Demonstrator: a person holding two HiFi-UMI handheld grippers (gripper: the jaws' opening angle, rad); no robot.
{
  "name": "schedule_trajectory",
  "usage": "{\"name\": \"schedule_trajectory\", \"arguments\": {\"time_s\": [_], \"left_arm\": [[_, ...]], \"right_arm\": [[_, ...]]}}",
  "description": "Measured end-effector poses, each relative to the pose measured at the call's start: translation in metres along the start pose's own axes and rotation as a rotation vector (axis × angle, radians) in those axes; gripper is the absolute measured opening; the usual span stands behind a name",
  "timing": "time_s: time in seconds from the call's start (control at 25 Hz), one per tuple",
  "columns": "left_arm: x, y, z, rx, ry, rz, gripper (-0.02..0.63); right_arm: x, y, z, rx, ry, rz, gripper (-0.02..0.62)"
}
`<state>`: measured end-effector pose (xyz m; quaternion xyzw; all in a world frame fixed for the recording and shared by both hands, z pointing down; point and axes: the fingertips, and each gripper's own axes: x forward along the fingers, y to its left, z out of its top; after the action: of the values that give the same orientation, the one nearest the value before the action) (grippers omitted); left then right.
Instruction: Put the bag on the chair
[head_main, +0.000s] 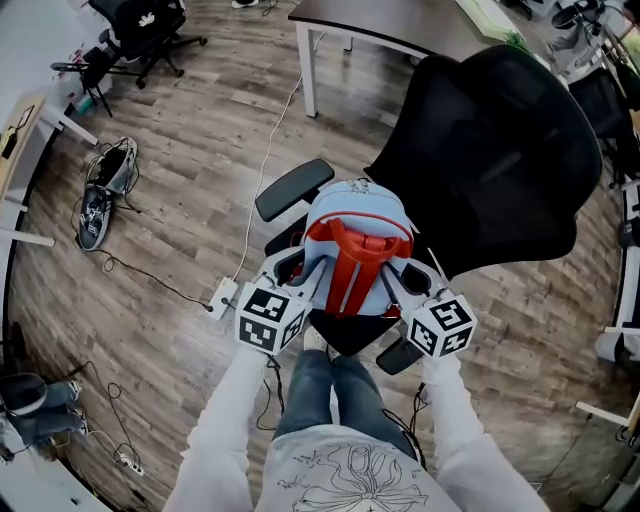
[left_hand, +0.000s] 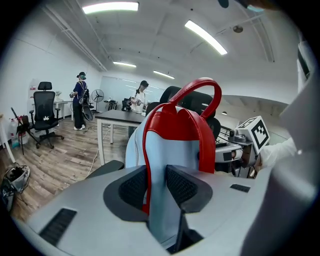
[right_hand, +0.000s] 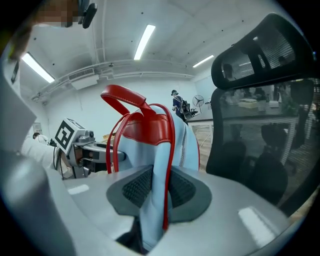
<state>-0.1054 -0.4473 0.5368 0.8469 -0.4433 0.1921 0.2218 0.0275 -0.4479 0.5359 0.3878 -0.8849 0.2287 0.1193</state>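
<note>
A light blue bag with red trim and a red top handle hangs between my two grippers, over the front of a black office chair. In the head view I cannot tell whether the bag touches the chair's seat. My left gripper is shut on the bag's left shoulder strap. In the left gripper view the pads of the left gripper press on the blue strap with its red edge. My right gripper is shut on the other strap. The right gripper view shows the right gripper pinching it, with the bag just ahead.
The chair's left armrest lies beside the bag and its tall backrest stands behind. A white-legged table is further back. A cable and power strip and shoes lie on the wooden floor. Two people stand far off.
</note>
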Motion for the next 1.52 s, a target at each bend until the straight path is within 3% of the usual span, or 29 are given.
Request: {"name": "schedule_trajectory", "arguments": {"time_s": [0.56,0.92,1.28,1.52], "left_arm": [[0.1,0.036,-0.057,0.05,0.156,-0.054,0.117],[0.147,0.048,-0.107,0.135,0.238,-0.08,0.115],[0.171,0.057,-0.148,0.214,0.299,-0.07,0.115],[0.18,0.051,-0.16,0.247,0.274,-0.074,0.117]], "right_arm": [[0.062,-0.074,-0.069,-0.064,0.204,-0.096,0.1],[0.091,-0.11,-0.126,-0.124,0.34,-0.138,0.107],[0.109,-0.128,-0.167,-0.217,0.398,-0.189,0.121],[0.105,-0.137,-0.188,-0.146,0.384,-0.232,0.132]]}}
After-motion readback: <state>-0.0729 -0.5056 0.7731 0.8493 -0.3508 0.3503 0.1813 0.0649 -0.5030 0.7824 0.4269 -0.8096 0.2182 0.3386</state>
